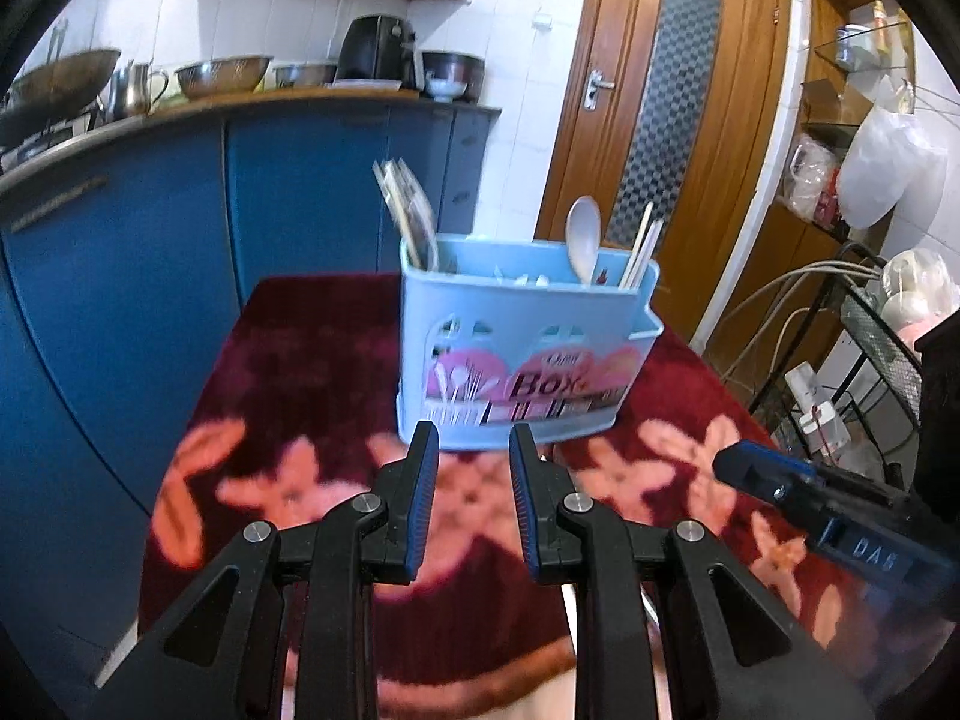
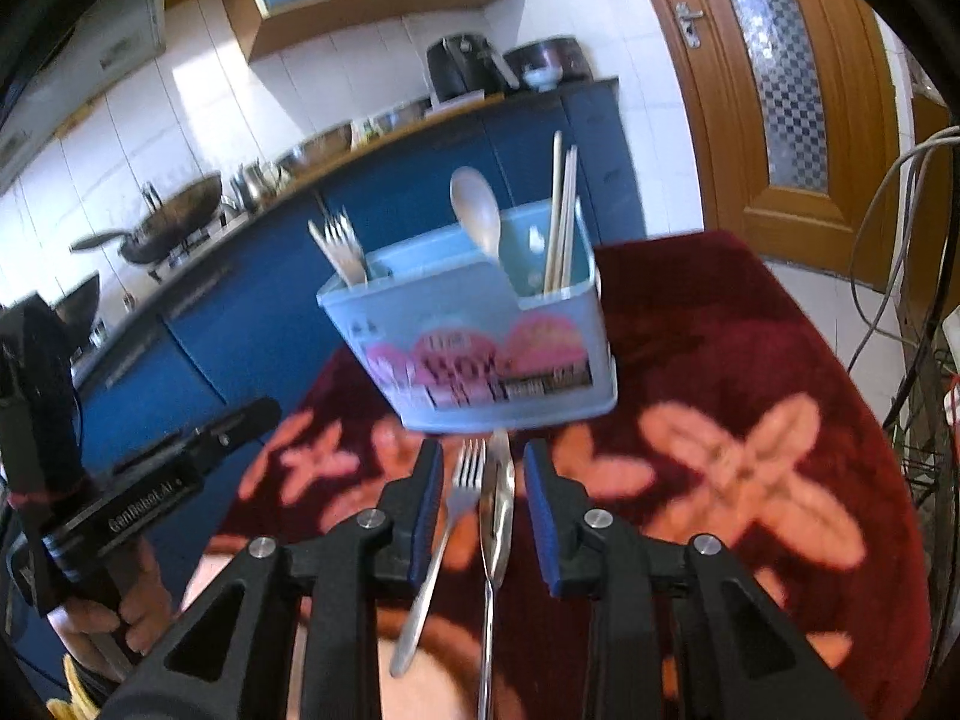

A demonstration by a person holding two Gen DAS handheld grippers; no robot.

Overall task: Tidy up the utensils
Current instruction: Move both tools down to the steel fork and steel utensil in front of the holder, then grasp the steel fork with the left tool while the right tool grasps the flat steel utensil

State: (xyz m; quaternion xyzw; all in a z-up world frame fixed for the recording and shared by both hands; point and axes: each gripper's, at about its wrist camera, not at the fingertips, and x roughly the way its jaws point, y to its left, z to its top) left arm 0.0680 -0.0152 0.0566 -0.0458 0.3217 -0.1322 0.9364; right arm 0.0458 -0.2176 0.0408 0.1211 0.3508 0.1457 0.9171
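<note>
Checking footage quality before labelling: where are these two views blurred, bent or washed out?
Left wrist view: the blue caddy and floral cloth are smeared, the left tool stays crisp, and the cabinet edges bow. Right wrist view: the caddy label is blurred, the fork and knife fairly clear, the wall tiles washed out.

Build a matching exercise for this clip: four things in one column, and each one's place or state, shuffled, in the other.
Things
1. forks
2. chopsticks
3. fork
4. left tool

Places or states
A. lying on the cloth between the right tool's fingers
B. open, holding nothing
C. upright in the blue holder's left end
D. upright in the holder's right end

Pairs: 1-C, 2-D, 3-A, 4-B
</note>
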